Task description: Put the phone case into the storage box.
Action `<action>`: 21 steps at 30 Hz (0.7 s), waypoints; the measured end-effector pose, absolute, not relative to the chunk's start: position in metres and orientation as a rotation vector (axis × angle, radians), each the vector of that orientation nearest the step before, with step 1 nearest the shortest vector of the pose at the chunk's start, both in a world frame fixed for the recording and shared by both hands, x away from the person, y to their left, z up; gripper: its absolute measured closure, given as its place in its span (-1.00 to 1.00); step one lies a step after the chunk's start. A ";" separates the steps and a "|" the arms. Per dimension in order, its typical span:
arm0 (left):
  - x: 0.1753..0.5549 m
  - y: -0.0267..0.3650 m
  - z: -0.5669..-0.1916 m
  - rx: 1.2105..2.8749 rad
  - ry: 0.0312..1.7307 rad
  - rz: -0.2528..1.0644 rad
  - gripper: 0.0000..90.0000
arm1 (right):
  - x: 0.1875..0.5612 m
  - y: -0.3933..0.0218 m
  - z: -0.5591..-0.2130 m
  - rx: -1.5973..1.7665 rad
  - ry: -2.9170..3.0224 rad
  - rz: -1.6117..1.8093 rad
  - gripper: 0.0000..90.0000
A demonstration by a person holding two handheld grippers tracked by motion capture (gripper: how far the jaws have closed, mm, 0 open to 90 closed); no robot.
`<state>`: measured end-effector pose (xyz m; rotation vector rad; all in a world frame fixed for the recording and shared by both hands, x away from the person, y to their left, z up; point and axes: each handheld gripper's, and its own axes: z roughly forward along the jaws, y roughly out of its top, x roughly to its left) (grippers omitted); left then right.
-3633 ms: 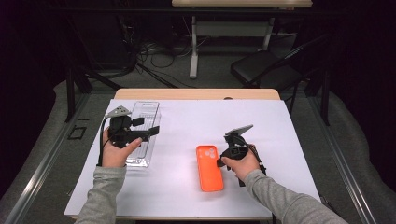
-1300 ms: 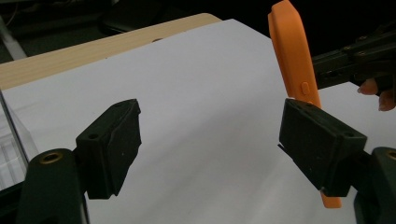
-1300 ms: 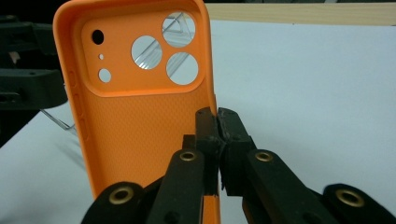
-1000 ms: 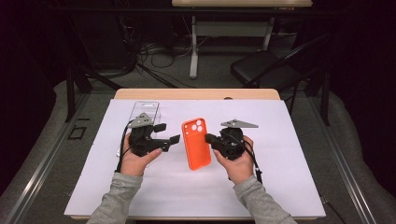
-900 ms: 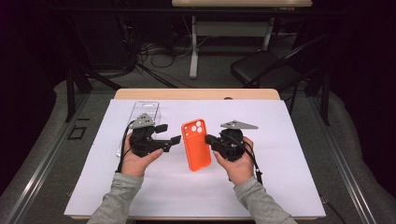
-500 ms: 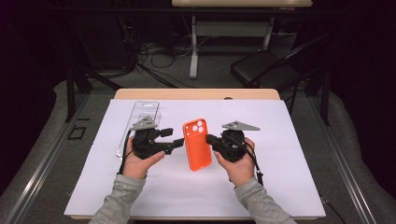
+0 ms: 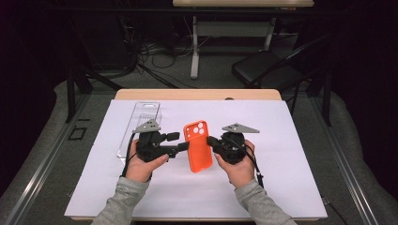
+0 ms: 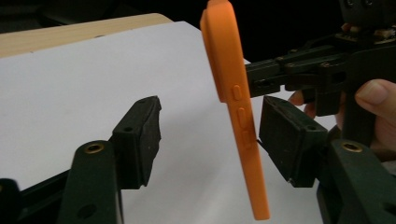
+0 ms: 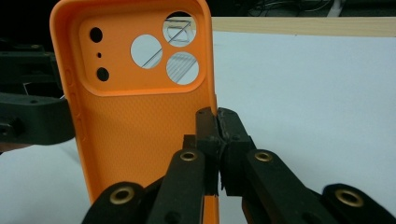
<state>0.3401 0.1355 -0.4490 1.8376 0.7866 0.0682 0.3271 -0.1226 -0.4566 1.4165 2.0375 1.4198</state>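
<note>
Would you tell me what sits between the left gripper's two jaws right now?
The orange phone case, edge-on and untouched by either pad in the left gripper view; the right gripper holds it.

Dark lab or studio: paper-covered table [image 7: 300,187], tangled floor cables [image 7: 141,61], black surrounds.

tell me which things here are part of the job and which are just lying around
In the job:
orange phone case, pinched at its edge by the right gripper
left gripper, its pads astride the case, just been closing, not yet pressing

Lying about:
clear plastic tray
white sheet covering the table
</note>
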 end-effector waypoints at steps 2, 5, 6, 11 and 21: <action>0.338 0.133 -0.451 1.810 0.797 0.068 -0.13 | 0.326 -0.121 -0.457 1.411 2.041 1.420 0.96; 0.336 0.130 -0.454 1.799 0.795 0.057 -0.01 | 0.325 -0.119 -0.457 1.399 2.046 1.418 0.96; 0.336 0.130 -0.455 1.801 0.796 0.049 0.00 | 0.324 -0.118 -0.458 1.394 2.046 1.420 0.96; 0.337 0.128 -0.459 1.810 0.813 0.039 0.15 | 0.323 -0.116 -0.459 1.391 2.053 1.418 0.96; 0.338 0.128 -0.464 1.781 0.854 -0.027 0.36 | 0.320 -0.113 -0.459 1.375 2.059 1.420 0.96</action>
